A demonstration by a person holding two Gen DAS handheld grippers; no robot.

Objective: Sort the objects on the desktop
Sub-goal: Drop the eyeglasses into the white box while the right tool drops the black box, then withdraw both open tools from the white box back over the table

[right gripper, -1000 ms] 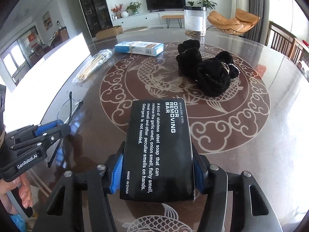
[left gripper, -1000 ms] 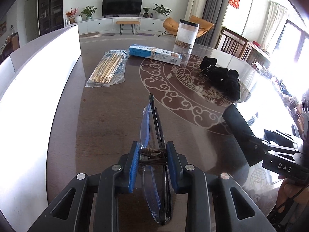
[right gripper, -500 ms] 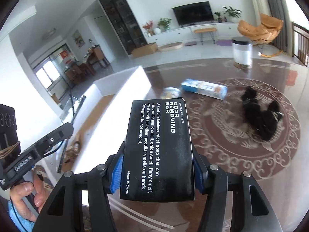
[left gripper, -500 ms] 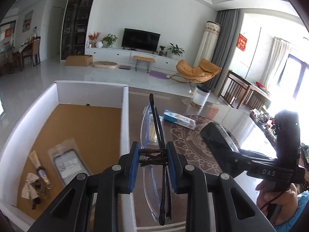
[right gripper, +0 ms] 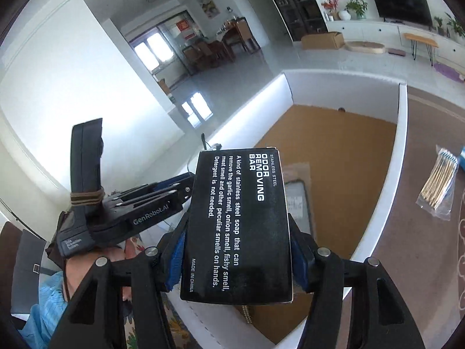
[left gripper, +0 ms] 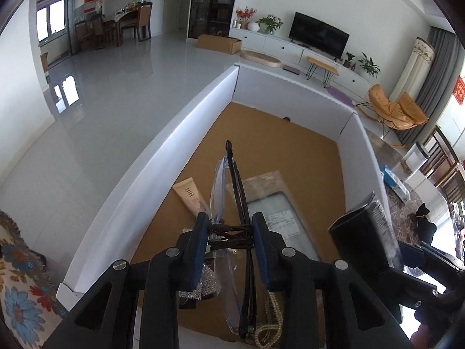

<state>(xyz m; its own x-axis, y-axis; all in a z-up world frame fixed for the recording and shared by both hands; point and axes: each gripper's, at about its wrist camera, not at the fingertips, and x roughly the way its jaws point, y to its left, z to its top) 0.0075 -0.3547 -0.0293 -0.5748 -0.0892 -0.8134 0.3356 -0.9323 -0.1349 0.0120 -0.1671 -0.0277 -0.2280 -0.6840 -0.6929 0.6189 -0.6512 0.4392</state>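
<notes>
My left gripper hovers over the white-walled box with a brown floor. Folded clear-lens glasses stand on edge between its blue pads. Its jaws are opening, and the glasses still hang between the pads. My right gripper carries a black "odor removing bar" box flat between its pads, above the near edge of the white box. Its jaws are opening slightly with the black box still between them. The black box also shows at the right of the left wrist view.
Inside the white box lie a beige tube, a clear bag with a dark flat item, a sparkly piece and a bead chain. On the table to the right lie bagged chopsticks and a blue carton.
Both grippers have swung left and up from over the patterned table to above the white box, each with its object. The left pads stand a little wider apart.
</notes>
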